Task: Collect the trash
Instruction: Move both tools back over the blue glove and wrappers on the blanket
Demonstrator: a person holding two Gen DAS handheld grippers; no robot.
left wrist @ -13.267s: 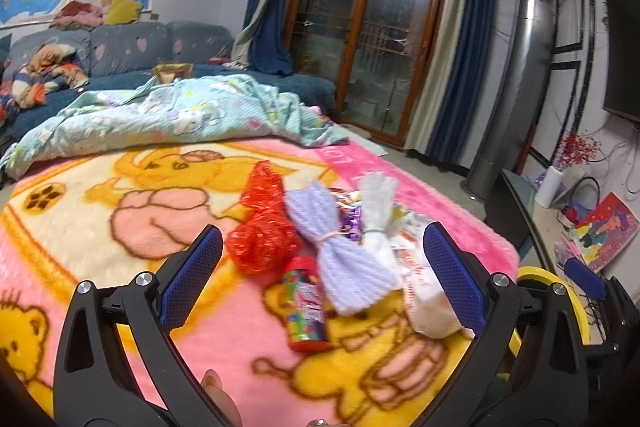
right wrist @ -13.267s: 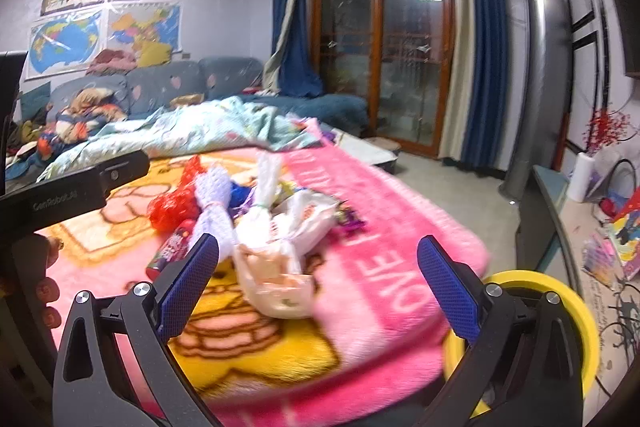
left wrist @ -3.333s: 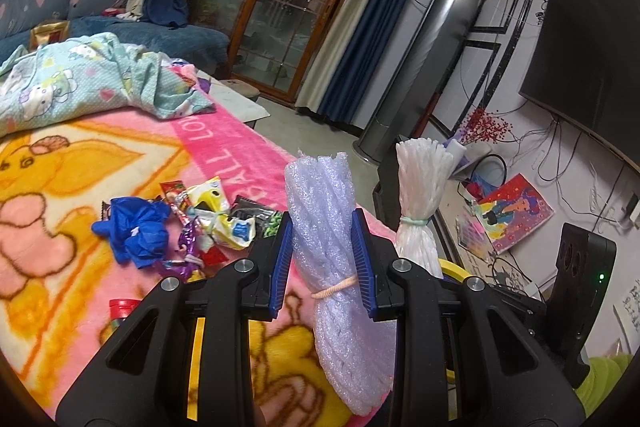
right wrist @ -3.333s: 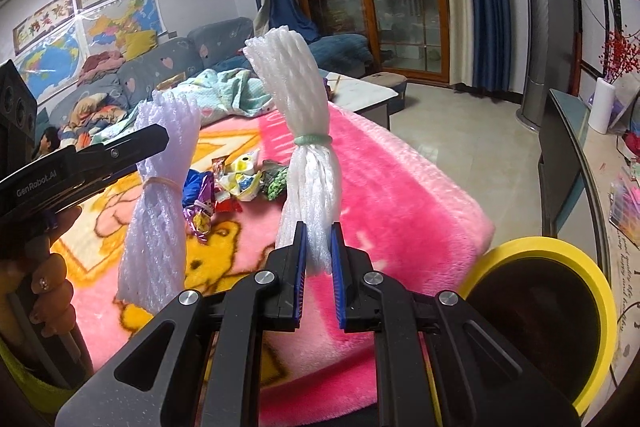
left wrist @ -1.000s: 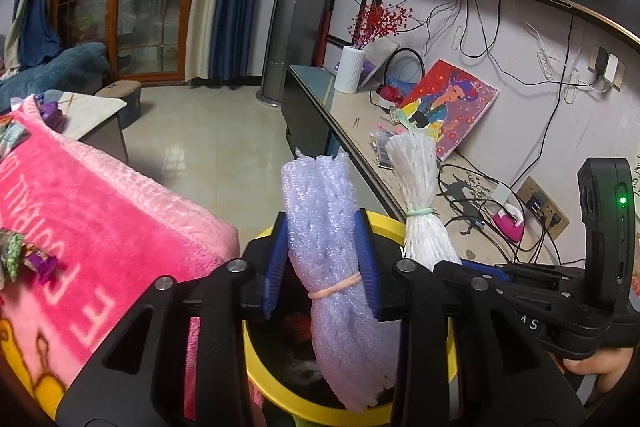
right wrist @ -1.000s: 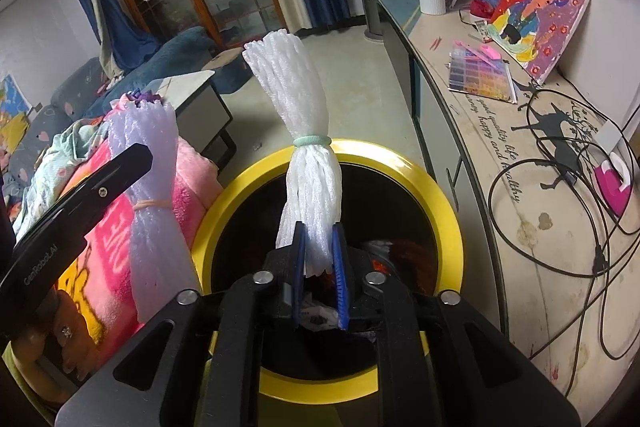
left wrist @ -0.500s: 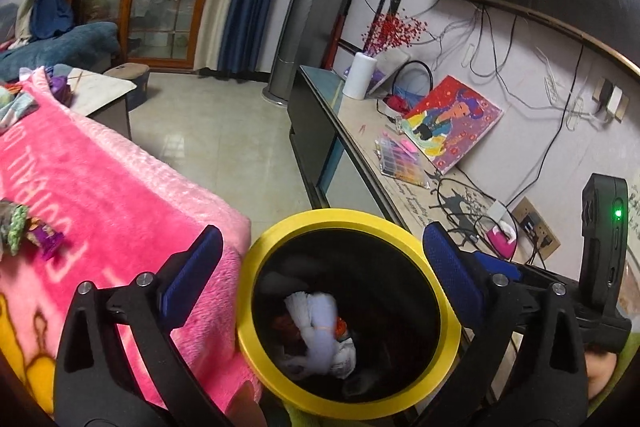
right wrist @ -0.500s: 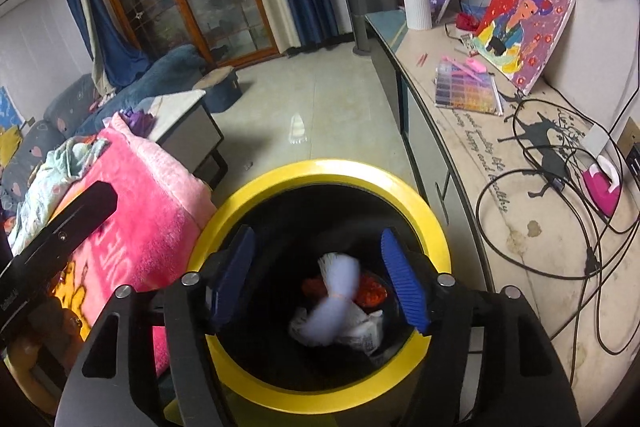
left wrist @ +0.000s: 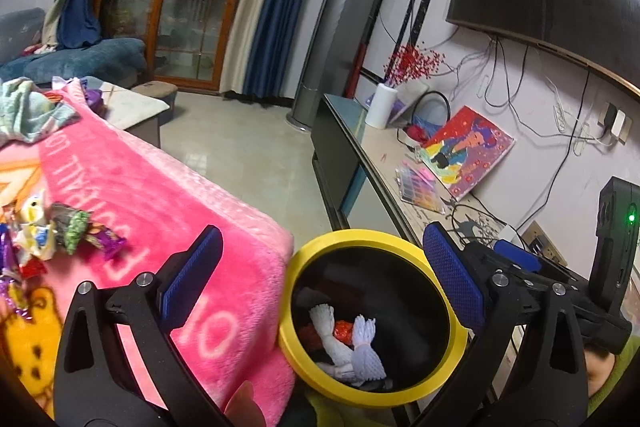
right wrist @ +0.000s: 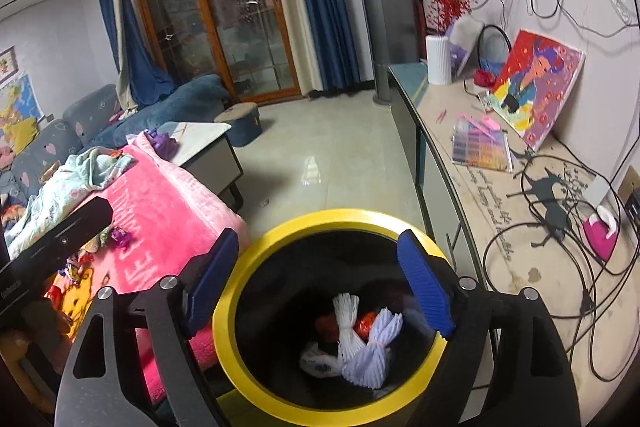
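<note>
A yellow-rimmed black bin (left wrist: 376, 239) (right wrist: 332, 217) stands beside the pink blanket. Inside it lie a lilac foam net bundle (left wrist: 366, 351) (right wrist: 372, 351), a white foam net bundle (left wrist: 328, 327) (right wrist: 348, 323) and some red trash (right wrist: 366, 323). My left gripper (left wrist: 324, 275) hangs wide open and empty over the bin's left rim. Above the bin's mouth my right gripper (right wrist: 318, 285) is opening its jaws, with nothing between them. Candy wrappers (left wrist: 60, 231) (right wrist: 116, 237) lie on the blanket at the left.
The pink blanket (left wrist: 160, 195) covers the surface left of the bin. To the right runs a low cabinet (right wrist: 480, 187) with cables, a painting (right wrist: 536, 87) and a white vase (right wrist: 438, 61). Bare tiled floor (right wrist: 320, 155) lies beyond, then a small table and a sofa.
Both grippers opened and let go of their foam net bundles, which dropped into the bin. Both hands then rose, and the left view swung back toward the blanket.
</note>
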